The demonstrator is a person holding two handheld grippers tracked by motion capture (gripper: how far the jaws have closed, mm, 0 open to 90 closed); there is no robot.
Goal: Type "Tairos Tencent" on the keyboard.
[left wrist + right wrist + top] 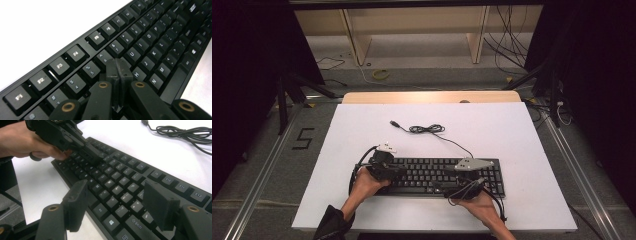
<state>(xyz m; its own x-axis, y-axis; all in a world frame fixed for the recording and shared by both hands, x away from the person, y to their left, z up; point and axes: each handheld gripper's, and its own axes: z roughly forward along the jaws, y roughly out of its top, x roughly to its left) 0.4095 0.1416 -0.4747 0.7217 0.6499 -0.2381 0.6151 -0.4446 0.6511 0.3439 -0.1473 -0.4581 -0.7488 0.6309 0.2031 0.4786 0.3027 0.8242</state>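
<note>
Hidden: the near left corner of the flat black plastic computer keyboard lies under the person's left hand and the left gripper in the high view; part of the near right edge lies under the right gripper and right hand.
Cut off: both forearms leave the bottom of the high view; in the left gripper view the keyboard runs out of frame at both ends.
Hard to make out: key legends are blurred toward the far end of the left gripper view; whether the jaw tips touch the keys cannot be told.
Keyboard look: full-size, matte black, white legends, function row along the far edge.
Keyboard place: near centre of the white rectangular table top, long side left to right.
Cable: a thin black cord runs from the far edge to a loose coil and plug farther off.
Left gripper: jaws pressed together, over the number and letter rows.
Right gripper: jaws spread wide above the right part of the keyboard, nothing between them.
</note>
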